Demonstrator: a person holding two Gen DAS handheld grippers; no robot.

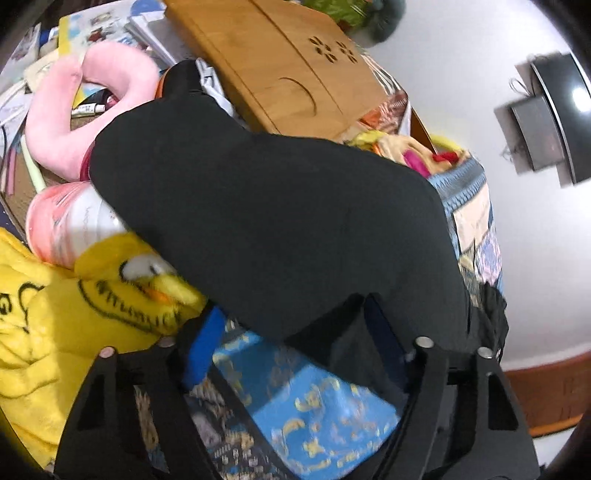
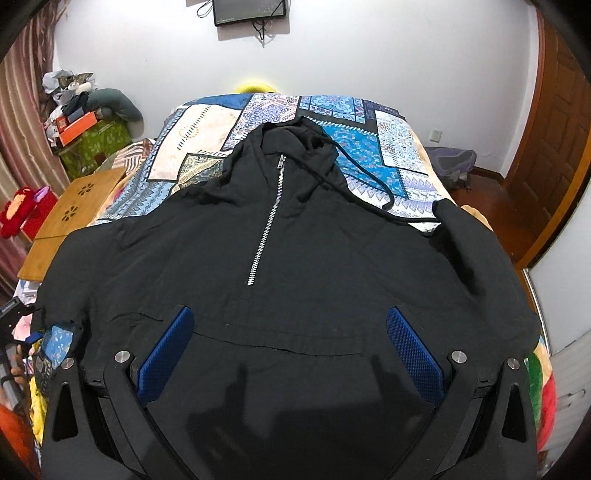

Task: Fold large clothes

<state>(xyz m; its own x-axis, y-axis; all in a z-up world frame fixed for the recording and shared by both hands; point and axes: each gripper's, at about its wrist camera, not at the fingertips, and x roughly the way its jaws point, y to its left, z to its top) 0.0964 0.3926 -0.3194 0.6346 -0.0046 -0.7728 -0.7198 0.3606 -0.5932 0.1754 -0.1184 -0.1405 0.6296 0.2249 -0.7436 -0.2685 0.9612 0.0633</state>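
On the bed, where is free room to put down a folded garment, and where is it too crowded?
Free patches: the patterned bedspread beyond the black hoodie's hood, toward the white wall, and a strip right of the drawstring. Crowded: the left side, with the wooden tray, pink neck pillow and yellow duck blanket beside the sleeve.

A lived-in home bedroom is showing here: a bed wearing a blue patchwork-patterned quilt [image 2: 373, 147] is filling the middle, a dark flat screen [image 2: 249, 11] is hanging on the white wall, and a brown panelled wooden door [image 2: 554, 147] is standing at the side.
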